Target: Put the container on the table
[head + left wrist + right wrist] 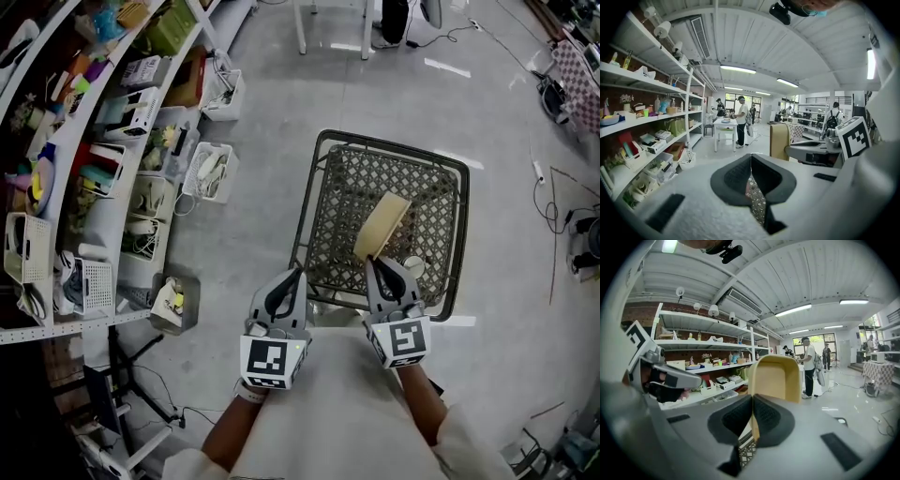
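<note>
Right gripper [373, 262] pinching tan container [382, 223] by one wall, tilted above mesh cart [394, 146]. Left gripper [298, 274] closed on nothing. We watch grip (edge-only pinch): swing toward white table [724, 123] could pivot container loose, dropping it into cart.

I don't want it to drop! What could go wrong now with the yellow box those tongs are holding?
1. The right tongs pinch only one thin wall of the container, so it might tilt, slip and fall into the wire cart under it.
2. The left tongs are shut and empty, so nothing backs up that grip.
3. Cables lie on the floor, and walking over them could cause a trip.
</note>
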A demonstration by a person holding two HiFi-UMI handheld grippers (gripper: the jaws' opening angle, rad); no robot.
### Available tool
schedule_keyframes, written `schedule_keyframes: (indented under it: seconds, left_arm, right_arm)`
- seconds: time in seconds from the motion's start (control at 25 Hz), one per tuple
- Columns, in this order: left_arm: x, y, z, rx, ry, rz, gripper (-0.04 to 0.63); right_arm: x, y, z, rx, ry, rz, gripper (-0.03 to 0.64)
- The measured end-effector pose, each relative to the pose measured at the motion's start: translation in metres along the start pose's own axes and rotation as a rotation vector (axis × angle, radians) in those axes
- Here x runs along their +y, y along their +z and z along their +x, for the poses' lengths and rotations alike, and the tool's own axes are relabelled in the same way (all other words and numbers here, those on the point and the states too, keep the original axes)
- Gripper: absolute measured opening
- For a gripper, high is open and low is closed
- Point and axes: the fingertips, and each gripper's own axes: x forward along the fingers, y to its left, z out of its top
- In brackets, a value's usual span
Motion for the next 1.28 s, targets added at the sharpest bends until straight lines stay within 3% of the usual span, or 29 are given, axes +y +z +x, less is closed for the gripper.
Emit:
schedule_keyframes:
  seconds: [0.32, 0.64, 0.96, 1.28]
  left_arm:
    - [0.004, -0.002, 0.0, 0.01, -0.002, -0.001, 0.026]
    - [0.007, -0.015, 0.001, 0.03, 0.002, -0.019, 0.026]
    - [0.003, -0.037, 0.015, 0.066, -0.019, -0.042, 0.026]
    - [-0.009, -0.06, 0.032, 0.118, -0.047, -0.073, 0.026]
  right_arm:
    - [0.0, 0.0, 0.0, 0.016, 0.002, -0.025, 0.023]
    - [-0.003, -0.02, 0.009, 0.094, 0.0, -0.054, 0.023]
    - [-0.013, -0.053, 0.031, 0.193, -0.022, -0.125, 0.023]
    - [-0.03, -0.102, 0.05, 0.288, -0.065, -0.118, 0.023]
